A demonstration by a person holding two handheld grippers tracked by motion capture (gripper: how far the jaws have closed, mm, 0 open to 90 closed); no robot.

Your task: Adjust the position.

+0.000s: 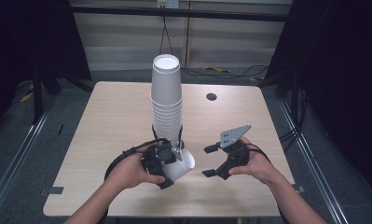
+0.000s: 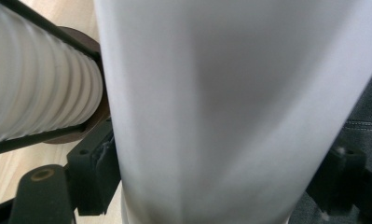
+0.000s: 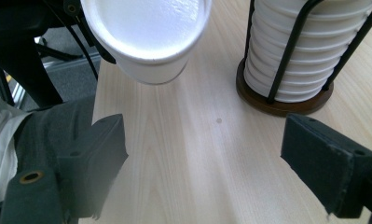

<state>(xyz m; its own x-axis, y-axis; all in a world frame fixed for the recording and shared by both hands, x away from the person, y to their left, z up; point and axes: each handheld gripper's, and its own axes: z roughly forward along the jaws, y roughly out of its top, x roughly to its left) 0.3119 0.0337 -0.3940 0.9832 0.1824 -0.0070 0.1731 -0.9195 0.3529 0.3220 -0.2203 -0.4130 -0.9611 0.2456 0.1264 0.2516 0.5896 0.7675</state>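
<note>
- High view: the left gripper (image 1: 167,164) sits near the front of the counter (image 1: 109,121), its jaws clamped on a white cup (image 1: 181,165). The cup lies tilted on its side, its open mouth turned toward the right gripper (image 1: 210,161).
- High view: just behind the cup a tall stack (image 1: 166,100) of white cups rises from a wire holder (image 1: 180,140). The held cup is close against the foot of that stack; whether they touch cannot be told.
- High view: the right gripper hangs just right of the cup with its jaws spread apart and nothing between them. A grey plate (image 1: 235,135) stands on top of it. A dark round hole (image 1: 211,97) lies farther back on the counter.
- Left gripper view: the cup (image 2: 221,112) wall runs up between the two black jaws, which press on it at either side. Beside it are the ribbed rims of the stack (image 2: 34,98) behind a black wire, with the brown base (image 2: 88,46) of the holder.
- Right gripper view: the jaws stand wide, bare counter (image 3: 197,154) between them. The cup (image 3: 146,32) hangs ahead above the wood, mouth facing the camera. To its side, well apart, the stack (image 3: 309,56) sits inside black wires on a round brown base (image 3: 286,105).
</note>
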